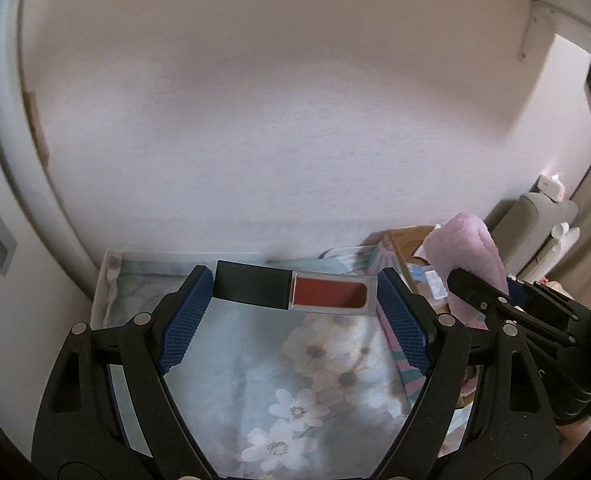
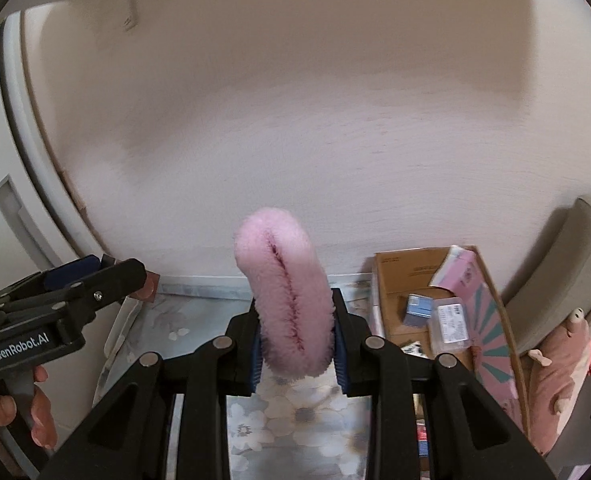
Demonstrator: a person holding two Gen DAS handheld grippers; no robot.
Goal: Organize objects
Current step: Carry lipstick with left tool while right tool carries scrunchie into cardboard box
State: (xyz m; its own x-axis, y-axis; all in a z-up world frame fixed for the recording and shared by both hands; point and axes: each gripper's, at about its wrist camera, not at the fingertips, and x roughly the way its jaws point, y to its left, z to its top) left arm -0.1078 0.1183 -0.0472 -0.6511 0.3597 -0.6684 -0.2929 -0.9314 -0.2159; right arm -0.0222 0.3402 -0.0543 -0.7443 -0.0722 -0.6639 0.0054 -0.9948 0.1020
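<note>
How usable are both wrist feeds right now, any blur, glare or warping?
Left wrist: lip gloss tube sharp, wall softly lit without glare, edges bowed by the fisheye. Right wrist: pink fluffy item clear, cardboard box slightly soft, dark vignette in the corners.

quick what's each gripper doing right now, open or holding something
Left gripper: shut on the lip gloss tube, held crosswise by its ends.
Right gripper: shut on the pink fluffy headband, which stands up between the fingers.

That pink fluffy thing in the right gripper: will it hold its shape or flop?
The pink fluffy thing probably squashes: the right gripper pinches its pile inward. It arches upward unsupported, so likely light and fairly springy. Fuzzy surface should resist slipping.
</note>
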